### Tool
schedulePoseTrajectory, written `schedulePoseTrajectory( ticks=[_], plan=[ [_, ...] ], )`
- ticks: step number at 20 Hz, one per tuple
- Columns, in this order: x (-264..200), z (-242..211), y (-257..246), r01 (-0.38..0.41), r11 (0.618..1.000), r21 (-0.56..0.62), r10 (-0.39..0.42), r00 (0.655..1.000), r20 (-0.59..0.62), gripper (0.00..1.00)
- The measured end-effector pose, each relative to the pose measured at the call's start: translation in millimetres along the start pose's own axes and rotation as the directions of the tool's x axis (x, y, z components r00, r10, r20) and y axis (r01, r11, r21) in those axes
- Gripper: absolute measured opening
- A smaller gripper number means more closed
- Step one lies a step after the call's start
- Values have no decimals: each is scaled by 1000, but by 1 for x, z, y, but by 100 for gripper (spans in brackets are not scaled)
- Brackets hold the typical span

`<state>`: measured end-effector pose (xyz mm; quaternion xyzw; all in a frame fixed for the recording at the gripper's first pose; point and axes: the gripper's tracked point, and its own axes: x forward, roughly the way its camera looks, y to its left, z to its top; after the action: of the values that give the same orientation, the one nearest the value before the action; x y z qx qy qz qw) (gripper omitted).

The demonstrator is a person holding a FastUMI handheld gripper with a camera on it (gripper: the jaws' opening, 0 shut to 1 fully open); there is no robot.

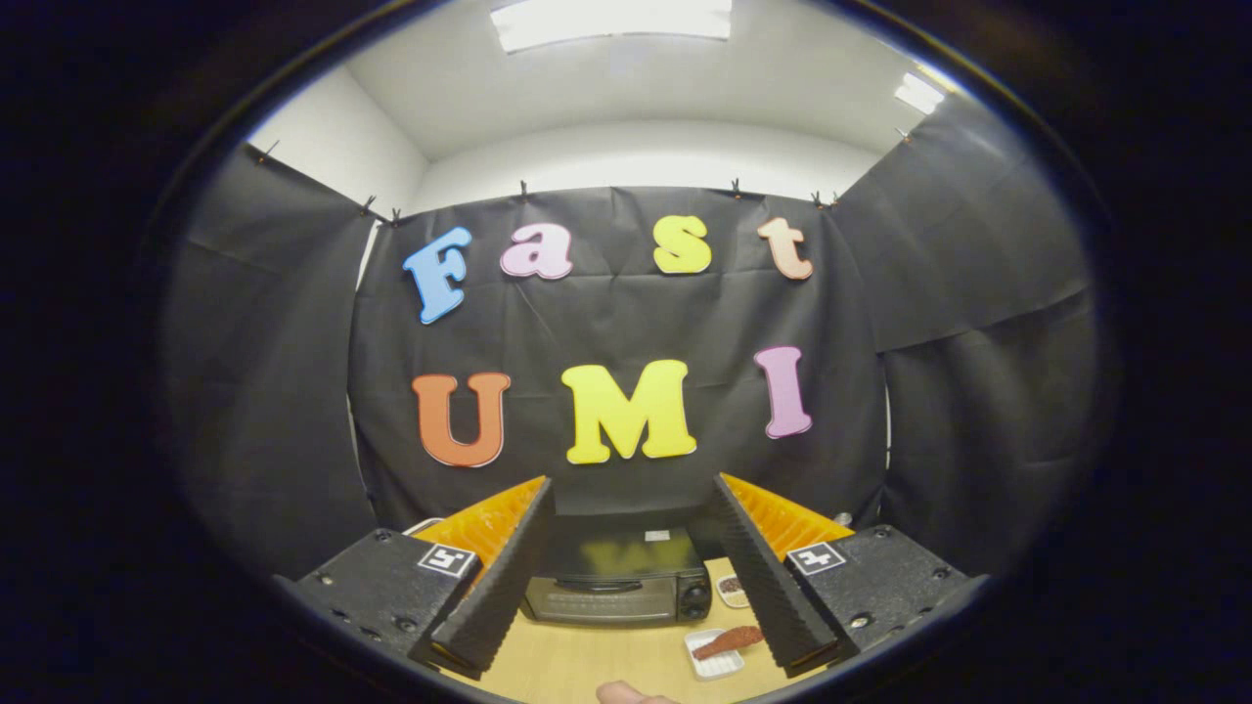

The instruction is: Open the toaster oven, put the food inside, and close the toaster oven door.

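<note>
Two fingers of my gripper (626, 587) reach forward from the bottom of the gripper view, and the jaws stand spread wide with nothing between the pads. Each finger (499, 587) has a ribbed inner face, and each sits on a dark block that carries a small square marker.

Beyond the fingers, seen through the gap between them, sits the toaster oven (616, 579) on the pale wooden desk (587, 665). Its door (599, 598) is closed, with a dark handle running across the upper part of it. Two round knobs (695, 598) sit one above the other at the oven's right end. The oven's dark top catches a dull yellowish reflection.

On the desk to the right of the oven, close to my right finger, lies a small white tray (712, 661) with a reddish-brown piece of food (729, 641) resting across it; the far end of the food passes behind the finger's edge. A second small white dish (729, 590) with something dark in it sits farther back, just beside the oven's right side and well apart from the tray. I cannot tell what that dark content is.

At the nearest edge of the desk, between the fingers and below the oven, the tip of a person's finger (631, 694) pokes into sight.

Black cloth hangs behind the oven and to both sides, with a white ceiling and bright light panels overhead.
</note>
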<state>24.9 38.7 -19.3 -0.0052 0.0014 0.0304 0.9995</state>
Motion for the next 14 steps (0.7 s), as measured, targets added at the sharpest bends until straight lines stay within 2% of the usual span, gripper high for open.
schedulePoseTrajectory(
  ticks=[3, 7, 11, 14],
  plan=[
    [33, -15, 1, 7, 999, -33, -7, 1000, 10, 100],
    [82, -52, 10, 27, 999, -28, -28, 999, -43, 100],
    [139, -101, 4, 55, 998, -39, -60, 988, -139, 100],
    [177, -154, 13, 22, 1000, -17, -26, 973, -229, 100]
  ],
)
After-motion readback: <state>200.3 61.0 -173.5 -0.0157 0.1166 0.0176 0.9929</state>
